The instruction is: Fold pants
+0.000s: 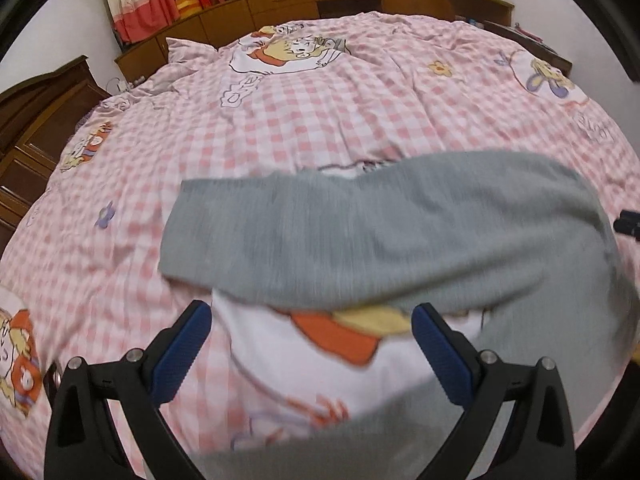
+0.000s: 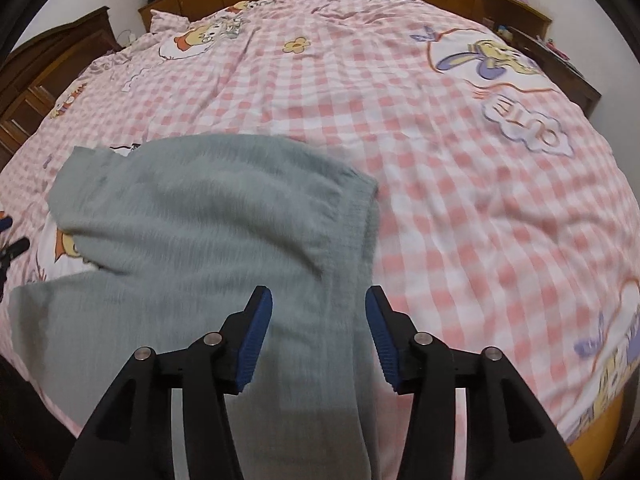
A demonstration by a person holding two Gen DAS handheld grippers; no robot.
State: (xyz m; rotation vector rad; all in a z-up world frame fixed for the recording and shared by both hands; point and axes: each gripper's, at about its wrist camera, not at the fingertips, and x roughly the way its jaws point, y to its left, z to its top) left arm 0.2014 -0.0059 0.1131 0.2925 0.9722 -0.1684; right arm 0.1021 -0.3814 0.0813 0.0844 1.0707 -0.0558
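Grey pants (image 1: 360, 236) lie spread on the bed, one leg stretching left across the left wrist view and the other leg near the bottom edge (image 1: 360, 440). In the right wrist view the pants (image 2: 200, 240) show their ribbed waistband (image 2: 356, 232) on the right. My left gripper (image 1: 312, 316) is open and empty above the bedcover between the two legs. My right gripper (image 2: 319, 300) is open and empty above the waistband end. The frames are blurred by motion.
The pink checked bedcover (image 1: 320, 120) with cartoon prints covers the whole bed. Wooden cabinets (image 1: 320, 0) run along the far side and a wooden dresser (image 1: 36, 120) stands at left. The other gripper shows at the edge (image 1: 630, 222) and also at the left edge of the right wrist view (image 2: 10, 248).
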